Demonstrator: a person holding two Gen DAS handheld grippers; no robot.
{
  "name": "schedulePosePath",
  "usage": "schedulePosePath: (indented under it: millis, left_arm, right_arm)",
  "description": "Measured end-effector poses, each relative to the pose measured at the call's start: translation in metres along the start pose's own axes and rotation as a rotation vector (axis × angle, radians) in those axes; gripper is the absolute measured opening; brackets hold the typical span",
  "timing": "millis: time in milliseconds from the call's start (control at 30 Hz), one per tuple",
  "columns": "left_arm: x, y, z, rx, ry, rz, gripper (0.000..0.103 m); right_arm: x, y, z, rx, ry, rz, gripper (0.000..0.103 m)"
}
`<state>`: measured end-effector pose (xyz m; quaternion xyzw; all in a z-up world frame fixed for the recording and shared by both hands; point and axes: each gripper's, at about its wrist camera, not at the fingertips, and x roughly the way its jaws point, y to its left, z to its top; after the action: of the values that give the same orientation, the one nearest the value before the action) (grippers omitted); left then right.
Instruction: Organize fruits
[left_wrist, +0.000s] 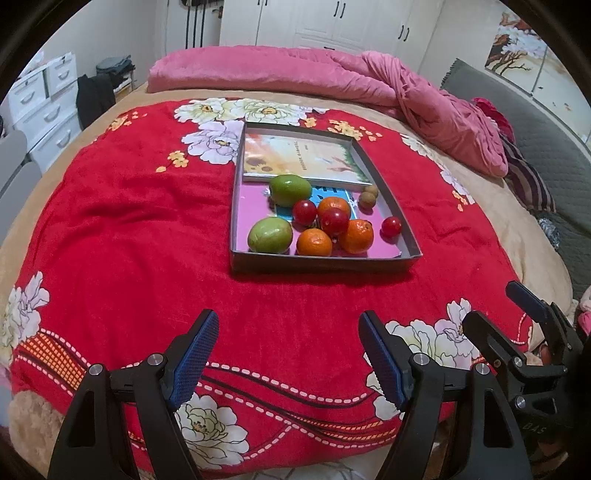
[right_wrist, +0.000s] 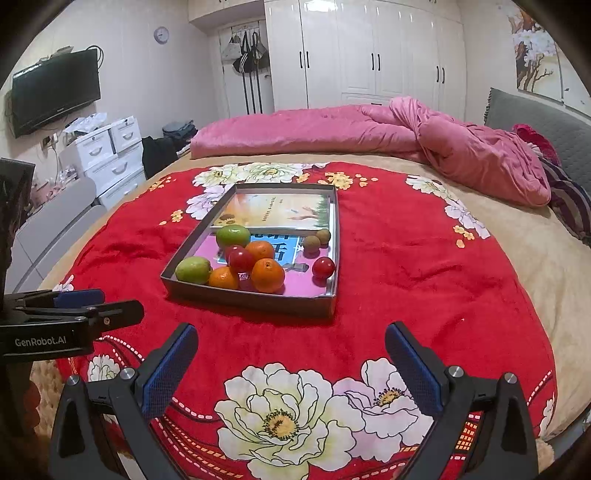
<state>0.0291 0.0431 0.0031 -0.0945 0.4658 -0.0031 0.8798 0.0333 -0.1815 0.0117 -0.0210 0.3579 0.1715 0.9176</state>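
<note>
A shallow grey tray (left_wrist: 321, 260) (right_wrist: 251, 297) lies on the red flowered blanket. In it are two green fruits (left_wrist: 269, 235) (right_wrist: 193, 270), three oranges (left_wrist: 314, 242) (right_wrist: 268, 275), three red tomatoes (left_wrist: 390, 226) (right_wrist: 323, 267) and two small brown fruits (left_wrist: 366, 201) (right_wrist: 311, 243). Books (left_wrist: 299, 158) (right_wrist: 275, 212) lie in the tray's far half. My left gripper (left_wrist: 288, 356) is open and empty, well short of the tray. My right gripper (right_wrist: 291, 369) is open and empty, also short of it. The right gripper shows at the left view's right edge (left_wrist: 517, 332).
The red blanket (left_wrist: 129, 240) (right_wrist: 424, 277) covers a bed. A pink duvet (left_wrist: 332, 77) (right_wrist: 406, 133) is bunched at the far side. White drawers (right_wrist: 107, 155) and a TV (right_wrist: 55, 88) stand to the left. The left gripper shows at the right view's left edge (right_wrist: 74, 314).
</note>
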Motion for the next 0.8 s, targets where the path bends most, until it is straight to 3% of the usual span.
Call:
schedulePosePath:
  millis: [800]
  left_arm:
    - [-0.001, -0.0007, 0.0002, 0.009, -0.001, 0.027, 0.079]
  right_arm:
    - [0.0034, 0.003, -0.0004, -0.006, 0.004, 0.002, 0.102]
